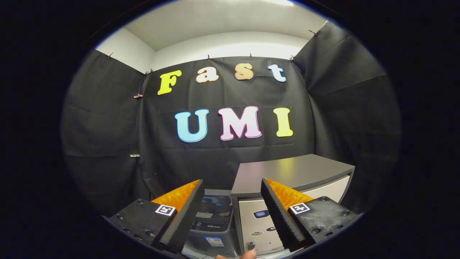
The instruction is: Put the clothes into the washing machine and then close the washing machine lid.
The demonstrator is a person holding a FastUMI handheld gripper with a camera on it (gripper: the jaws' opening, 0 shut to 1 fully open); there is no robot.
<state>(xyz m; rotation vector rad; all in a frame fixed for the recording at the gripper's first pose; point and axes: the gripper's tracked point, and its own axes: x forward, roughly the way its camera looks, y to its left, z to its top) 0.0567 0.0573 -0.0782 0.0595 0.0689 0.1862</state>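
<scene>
Beyond the tool (230, 216), a dark washing machine (210, 225) stood left of a silver-topped appliance (287, 172). Its fingers gaped apart, gripping nothing.

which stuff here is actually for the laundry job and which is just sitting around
For the job:
- washing machine, low between the claw's fingers
- claw, fingers apart, holding nothing

Just there:
- grey cabinet beside the machine, beyond the fingers
- fingertip of a person, just below the cabinet

Gripper (231, 216) fingers spread wide, gap between them unblocked. Just ahead: washing machine (212, 219), lid down; grey cabinet (287, 176) tight beside it. Open air above both, up to black cloth wall (230, 158).
</scene>
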